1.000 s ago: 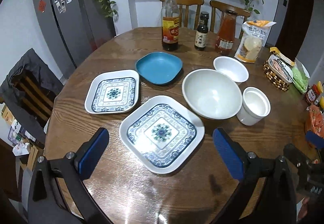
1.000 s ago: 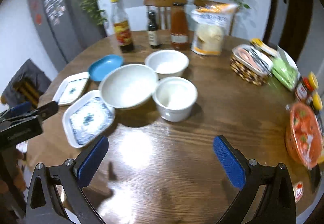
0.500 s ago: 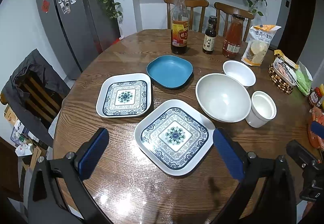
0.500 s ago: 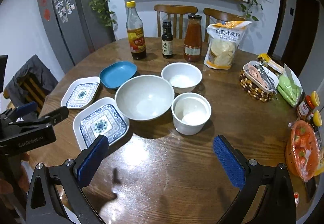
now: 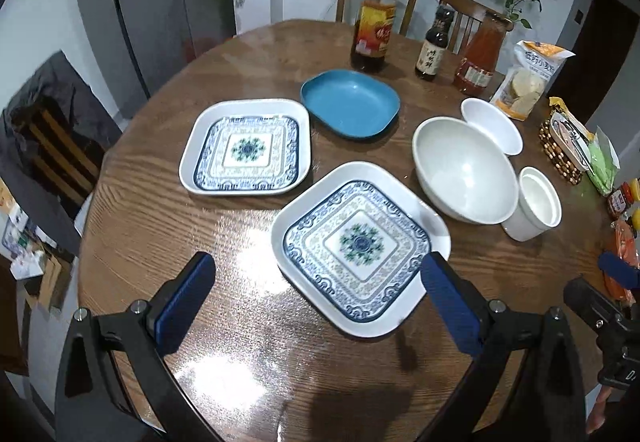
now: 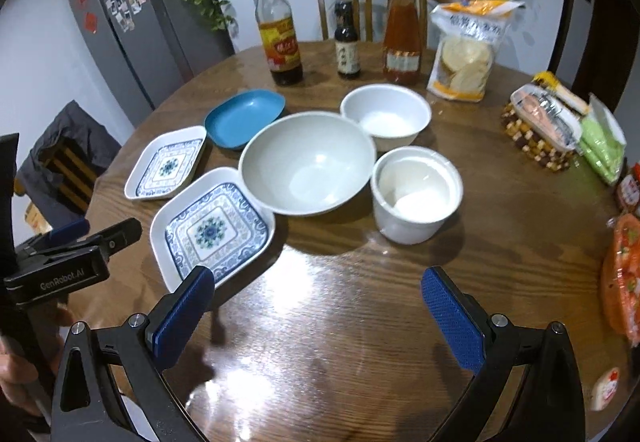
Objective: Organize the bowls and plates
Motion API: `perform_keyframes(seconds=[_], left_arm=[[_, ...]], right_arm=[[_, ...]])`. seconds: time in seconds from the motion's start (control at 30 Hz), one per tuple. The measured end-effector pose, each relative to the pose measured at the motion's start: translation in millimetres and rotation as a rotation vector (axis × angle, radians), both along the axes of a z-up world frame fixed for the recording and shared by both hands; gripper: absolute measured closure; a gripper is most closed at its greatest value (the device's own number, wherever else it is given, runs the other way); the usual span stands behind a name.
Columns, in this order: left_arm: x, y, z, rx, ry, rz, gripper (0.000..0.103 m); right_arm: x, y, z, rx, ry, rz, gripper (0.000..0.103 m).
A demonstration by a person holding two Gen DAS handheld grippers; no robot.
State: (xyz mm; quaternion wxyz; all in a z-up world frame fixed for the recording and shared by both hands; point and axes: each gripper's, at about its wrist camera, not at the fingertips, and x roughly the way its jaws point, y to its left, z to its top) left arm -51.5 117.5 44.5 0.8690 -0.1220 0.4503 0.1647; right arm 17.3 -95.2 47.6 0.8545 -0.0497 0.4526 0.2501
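On the round wooden counter (image 5: 168, 226), two square white plates with blue patterned centres lie side by side: the nearer plate (image 5: 360, 246) and the farther plate (image 5: 246, 148). Behind them sits a blue shallow dish (image 5: 350, 104). A large white bowl (image 6: 306, 162) touches a smaller white bowl (image 6: 386, 116), with a white straight-sided cup (image 6: 416, 192) just beside. Both the left tool (image 5: 316, 298) and the right tool (image 6: 316, 314) hover spread apart, holding nothing.
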Motion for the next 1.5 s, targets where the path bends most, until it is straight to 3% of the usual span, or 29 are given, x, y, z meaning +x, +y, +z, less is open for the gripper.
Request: perform_keyframes(seconds=[0.23, 0.47, 0.57, 0.67, 0.77, 0.83, 0.97, 1.07, 1.13, 1.2, 1.33, 1.5], left_arm=[[1.1, 14.3, -20.5, -0.032, 0.005, -0.01, 0.0], [17.6, 34.0, -46.1, -0.009, 0.036, -0.056, 0.002], [23.0, 42.7, -53.3, 0.001, 0.035, -0.088, 0.008], [28.8, 51.9, -61.3, -0.017, 0.041, -0.117, 0.02], [36.2, 58.3, -67.8, -0.025, 0.051, -0.151, 0.036], [41.1, 59.7, -70.7, -0.027, 0.056, -0.175, 0.046], [50.2, 61.0, -75.3, -0.031, 0.061, -0.231, 0.051], [55.9, 58.6, -79.4, -0.03, 0.08, -0.273, 0.061], [58.0, 55.8, -78.4, -0.022, 0.085, -0.297, 0.071], [58.4, 53.0, -77.7, -0.034, 0.088, -0.32, 0.078], [51.2, 45.8, -77.4, -0.048, 0.1, -0.342, 0.079], [23.0, 33.1, -68.8, -0.095, 0.085, -0.345, 0.081]], right_arm=[[8.8, 21.9, -27.5, 0.025, 0.102, 0.009, 0.0], [14.5, 42.2, -57.3, 0.059, 0.186, -0.003, 0.0], [17.3, 47.4, -65.4, 0.062, 0.213, -0.015, 0.0], [20.6, 49.7, -72.9, 0.08, 0.236, -0.038, 0.0], [21.1, 53.2, -77.9, 0.096, 0.254, -0.052, 0.006], [20.9, 56.3, -81.3, 0.108, 0.274, -0.06, 0.016], [21.9, 63.9, -87.7, 0.125, 0.308, -0.07, 0.034], [23.2, 71.4, -88.4, 0.125, 0.311, -0.07, 0.048], [22.8, 78.6, -88.5, 0.098, 0.288, -0.065, 0.068], [23.0, 82.9, -88.2, 0.08, 0.279, -0.066, 0.074], [25.7, 75.3, -87.0, 0.064, 0.278, -0.079, 0.084], [14.1, 61.2, -74.7, 0.019, 0.265, -0.025, 0.084]])
